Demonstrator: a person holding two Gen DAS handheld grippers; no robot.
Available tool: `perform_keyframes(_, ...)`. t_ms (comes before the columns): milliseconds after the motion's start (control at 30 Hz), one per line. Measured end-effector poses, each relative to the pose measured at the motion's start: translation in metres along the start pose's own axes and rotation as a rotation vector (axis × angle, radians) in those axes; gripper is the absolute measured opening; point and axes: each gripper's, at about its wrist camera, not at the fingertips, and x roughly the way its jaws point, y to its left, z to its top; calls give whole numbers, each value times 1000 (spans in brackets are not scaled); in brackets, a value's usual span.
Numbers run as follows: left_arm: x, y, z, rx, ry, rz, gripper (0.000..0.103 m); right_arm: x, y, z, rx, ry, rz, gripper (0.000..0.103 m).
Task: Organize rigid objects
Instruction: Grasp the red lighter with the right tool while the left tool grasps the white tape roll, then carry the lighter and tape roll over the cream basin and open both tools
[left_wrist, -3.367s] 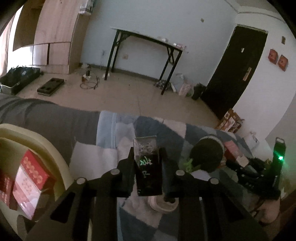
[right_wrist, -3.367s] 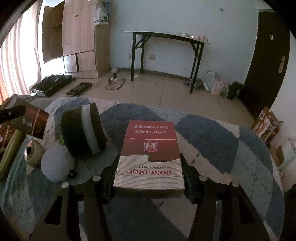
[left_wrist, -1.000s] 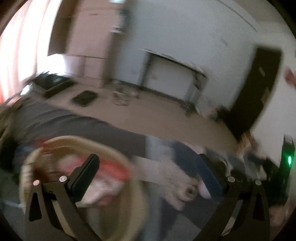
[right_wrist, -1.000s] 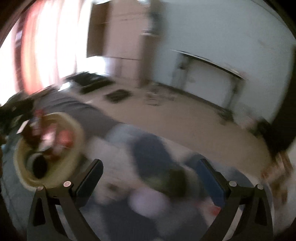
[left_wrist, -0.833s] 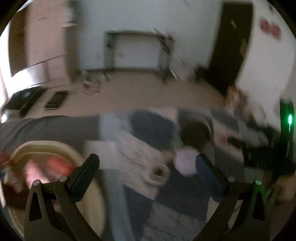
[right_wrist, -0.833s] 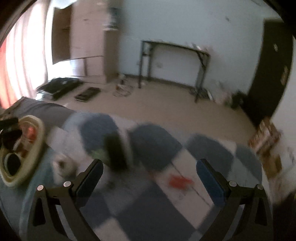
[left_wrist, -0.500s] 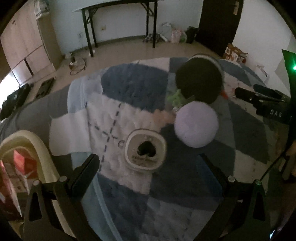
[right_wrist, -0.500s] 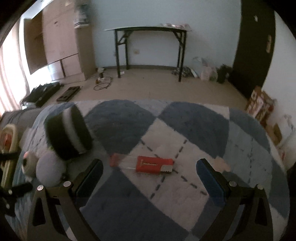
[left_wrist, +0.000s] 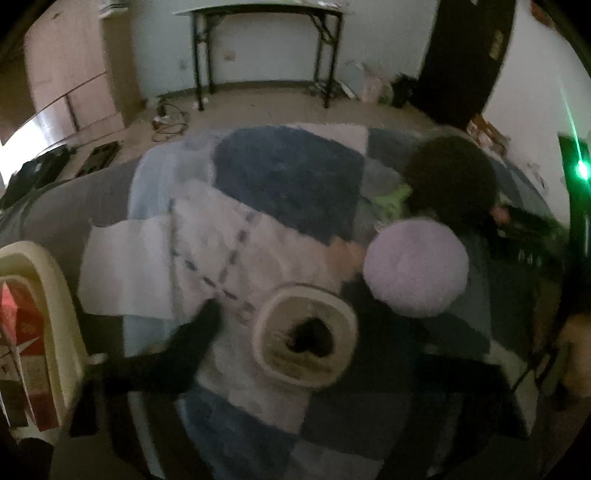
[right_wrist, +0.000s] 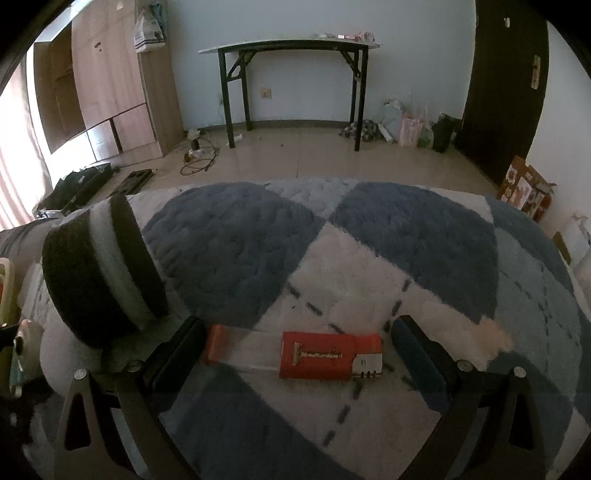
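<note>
Evidently both jaws were closing, the left gripper (left_wrist: 284, 332) about the cream tape roll (left_wrist: 304, 336) and the right gripper (right_wrist: 297, 345) straddling, untouched, the red box (right_wrist: 330, 355) on the rug (right_wrist: 369, 280), so each needed centring before squeezing.

both wrist views look steeply down, close over the blue checked blanket (left_wrist: 288, 177), sharing the striped hat (right_wrist: 99, 269).
</note>
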Motion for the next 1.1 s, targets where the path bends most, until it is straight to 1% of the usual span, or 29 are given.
perform_keyframes(33,-2,3,2,-20,-13,-13,56,0,3,-1,-14,-9,-4,89)
perform_keyframes(67,-4,7,3,-44,-24,-40,56,-1,5,-2,-25,-14,-4,82)
perform_keyframes(200,-4,6,1,-17,-26,-49,56,-3,10,-6,-54,-24,-25,82)
perform_keyframes(333,-12,13,4,-22,-37,-64,56,-7,3,-9,-41,-31,17,82)
perform_keyframes(433,-26,21,6,-37,-71,-60,56,-20,-4,-10,-37,-55,34,82)
perform_keyframes(500,-42,24,5,-40,-103,-36,56,-32,-9,-8,-32,-73,36,82)
perform_keyframes(600,-79,43,6,-67,-177,6,56,-62,-13,-1,-31,-125,76,82)
perform_keyframes(667,-111,64,2,-103,-225,65,56,-85,-3,4,-81,-162,102,82)
perform_keyframes(700,-119,73,2,-111,-233,92,56,-95,7,7,-114,-173,126,82)
perform_keyframes(733,-133,86,-4,-128,-242,139,56,-106,20,10,-148,-186,165,82)
perform_keyframes(767,-140,96,-7,-145,-245,168,56,-116,38,12,-185,-193,216,82)
perform_keyframes(800,-148,108,-14,-169,-248,199,56,-121,49,13,-211,-193,246,82)
perform_keyframes(867,-166,135,-28,-229,-254,267,56,-133,87,15,-298,-194,329,82)
perform_keyframes(933,-175,155,-41,-271,-248,281,56,-140,130,15,-397,-195,404,82)
perform_keyframes(967,-179,167,-49,-298,-237,304,56,-141,148,14,-434,-189,437,82)
perform_keyframes(1033,-179,183,-62,-326,-180,374,56,-139,195,9,-521,-155,514,82)
perform_keyframes(1067,-177,191,-66,-336,-166,386,56,-137,207,10,-545,-149,527,82)
perform_keyframes(1100,-174,197,-70,-354,-159,378,56,-136,224,6,-584,-145,543,82)
